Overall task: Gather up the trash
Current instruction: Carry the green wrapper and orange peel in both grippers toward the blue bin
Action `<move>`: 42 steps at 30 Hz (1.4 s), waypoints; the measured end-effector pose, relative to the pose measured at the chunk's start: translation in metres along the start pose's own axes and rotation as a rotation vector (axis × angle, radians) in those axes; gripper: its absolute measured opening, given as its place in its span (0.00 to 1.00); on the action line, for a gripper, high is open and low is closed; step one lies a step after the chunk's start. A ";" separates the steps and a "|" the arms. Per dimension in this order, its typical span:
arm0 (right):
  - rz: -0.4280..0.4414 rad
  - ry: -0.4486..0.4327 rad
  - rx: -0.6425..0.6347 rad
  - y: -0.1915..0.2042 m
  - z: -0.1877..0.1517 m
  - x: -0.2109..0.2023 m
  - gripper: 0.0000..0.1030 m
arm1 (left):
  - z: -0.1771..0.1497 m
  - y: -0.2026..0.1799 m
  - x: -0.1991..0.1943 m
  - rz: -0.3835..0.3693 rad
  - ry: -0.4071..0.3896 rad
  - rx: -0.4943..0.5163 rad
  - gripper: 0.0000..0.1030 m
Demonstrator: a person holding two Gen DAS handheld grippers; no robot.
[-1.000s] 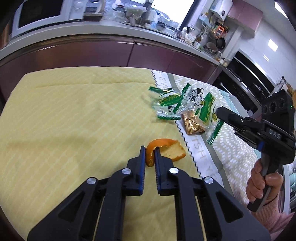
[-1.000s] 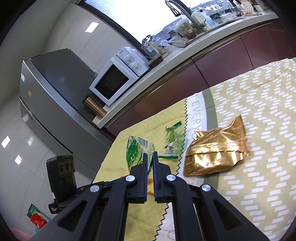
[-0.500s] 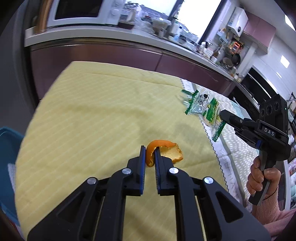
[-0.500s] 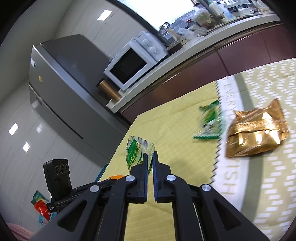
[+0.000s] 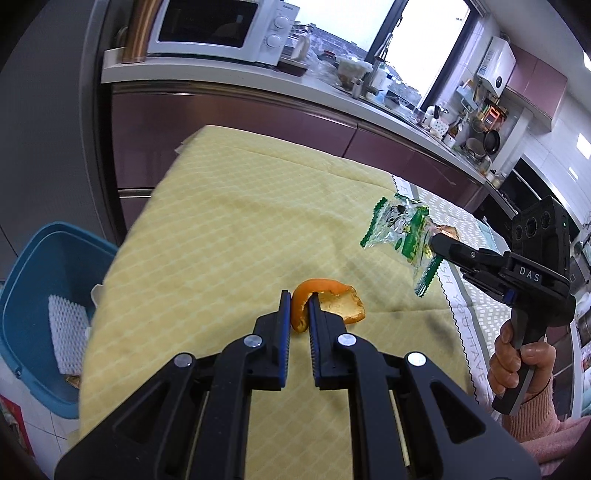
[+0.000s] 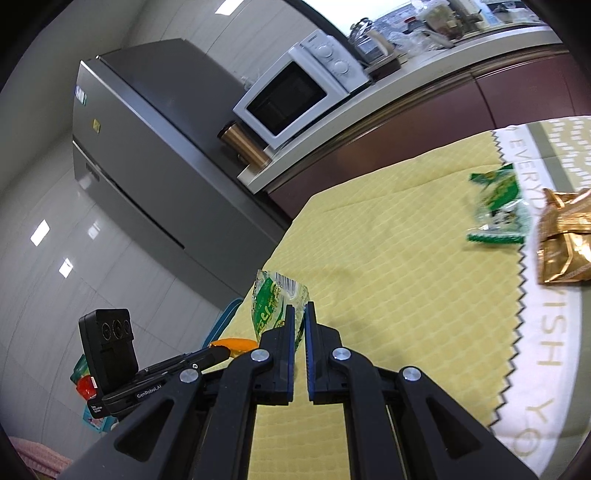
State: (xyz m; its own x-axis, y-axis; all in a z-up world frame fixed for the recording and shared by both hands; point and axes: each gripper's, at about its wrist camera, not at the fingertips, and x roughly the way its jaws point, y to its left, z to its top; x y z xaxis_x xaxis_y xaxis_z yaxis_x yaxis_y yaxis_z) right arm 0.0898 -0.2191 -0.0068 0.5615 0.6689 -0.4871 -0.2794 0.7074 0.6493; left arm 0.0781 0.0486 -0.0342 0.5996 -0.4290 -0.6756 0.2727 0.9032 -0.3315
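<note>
A: We begin with the yellow quilted cloth (image 5: 236,236) that covers the table, our landmark throughout. Behind its far edge runs a maroon-fronted kitchen counter (image 5: 229,110) with a white microwave (image 5: 218,27) on top. A grey refrigerator (image 6: 147,155) stands off the cloth's far left corner.

B: Below the cloth's left edge we see a blue bin (image 5: 40,295) on the floor, a white mesh pad lying inside it. Along the cloth's right side lies a white and grey placemat (image 6: 546,332) with a zigzag border and printed letters.

A: Over the cloth's near middle, our left gripper (image 5: 299,301) is clamped on a curl of orange peel (image 5: 325,301), which it carries clear of the fabric.

B: Over the cloth's right half, our right gripper (image 6: 300,314) is pinched tight on a clear and green snack wrapper (image 6: 275,304), the wrapper hanging in the air from the tips. A hand (image 5: 517,365) in a pink sleeve grips that tool's handle.

A: Still lying at the cloth's right edge we find a second green wrapper (image 6: 498,214), somewhat blurred, straddling the placemat's zigzag border. Just beside it, on the placemat, rests a crumpled gold foil packet (image 6: 565,240).
</note>
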 end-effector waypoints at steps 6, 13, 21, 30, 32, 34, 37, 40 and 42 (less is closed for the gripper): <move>0.014 0.023 -0.018 0.012 -0.003 0.011 0.04 | -0.007 0.012 -0.019 0.017 -0.022 -0.011 0.09; 0.021 0.046 -0.034 0.025 -0.005 0.024 0.04 | -0.010 0.022 -0.032 0.037 -0.038 -0.028 0.09; 0.038 0.069 -0.052 0.037 -0.008 0.036 0.04 | -0.014 0.035 -0.046 0.050 -0.053 -0.050 0.09; 0.048 0.091 -0.067 0.047 -0.011 0.045 0.04 | -0.018 0.048 -0.058 0.063 -0.069 -0.071 0.09; 0.049 0.095 -0.071 0.048 -0.011 0.049 0.04 | -0.020 0.050 -0.060 0.066 -0.071 -0.076 0.09; 0.052 0.099 -0.073 0.050 -0.011 0.050 0.04 | -0.021 0.052 -0.063 0.072 -0.074 -0.079 0.09; 0.055 0.107 -0.078 0.052 -0.010 0.054 0.04 | -0.023 0.054 -0.067 0.076 -0.080 -0.086 0.09; 0.060 0.112 -0.083 0.055 -0.011 0.057 0.04 | -0.024 0.057 -0.071 0.078 -0.086 -0.095 0.09; 0.061 0.115 -0.085 0.057 -0.011 0.058 0.04 | -0.023 0.059 -0.073 0.081 -0.091 -0.097 0.09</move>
State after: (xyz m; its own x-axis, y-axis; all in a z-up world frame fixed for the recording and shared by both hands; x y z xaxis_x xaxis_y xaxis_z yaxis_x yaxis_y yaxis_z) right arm 0.0981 -0.1372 -0.0046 0.4501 0.7294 -0.5152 -0.3780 0.6783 0.6301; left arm 0.0330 0.1329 -0.0195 0.6838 -0.3481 -0.6413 0.1493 0.9270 -0.3441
